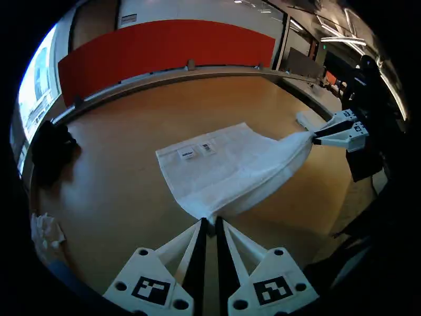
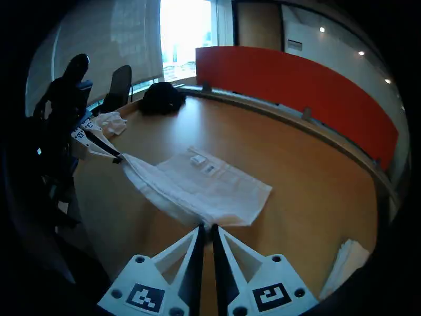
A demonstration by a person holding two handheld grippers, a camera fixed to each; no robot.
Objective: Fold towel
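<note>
Gripping towel corners, left hand-held gripper and right hand-held gripper look closed.

Open tabletop around towel; black bag aside.

Two tags on the towel are too small to read.

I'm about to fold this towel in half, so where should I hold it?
By the two corners of its near edge, coming in low from the near side. The towel lies flat at its far, tagged end, while the near edge is raised; the left gripper and right gripper are each shut on one such corner.
</note>
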